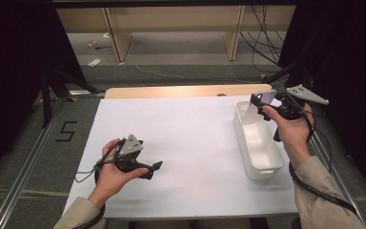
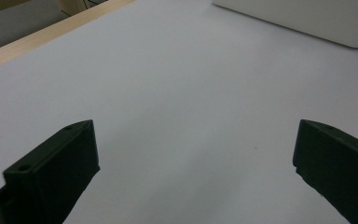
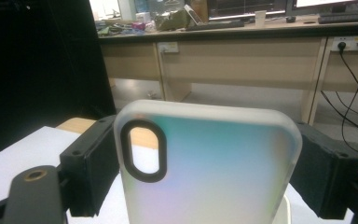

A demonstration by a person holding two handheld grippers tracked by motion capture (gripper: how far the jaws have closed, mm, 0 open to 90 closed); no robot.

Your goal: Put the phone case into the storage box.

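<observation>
A frosted, iridescent phone case (image 3: 214, 163) with a black-ringed camera cutout stands upright between the jaws of my right gripper (image 3: 205, 172), which is shut on its two sides. In the high view the right gripper (image 1: 267, 102) holds the phone case (image 1: 262, 102) in the air above the far end of a long white bin (image 1: 262, 168). My left gripper (image 1: 155, 168) hovers low over the white table sheet (image 1: 186, 143) at the near left, jaws wide apart with nothing between them; the left gripper (image 2: 196, 154) looks along bare sheet toward the bin (image 2: 307, 21).
The white bin lies lengthwise along the sheet's right side. A wooden table edge (image 1: 181, 90) runs behind the sheet. Metal rails flank the table, with a "5" mark (image 1: 66, 131) on the floor at left. Desks and cables stand in the background.
</observation>
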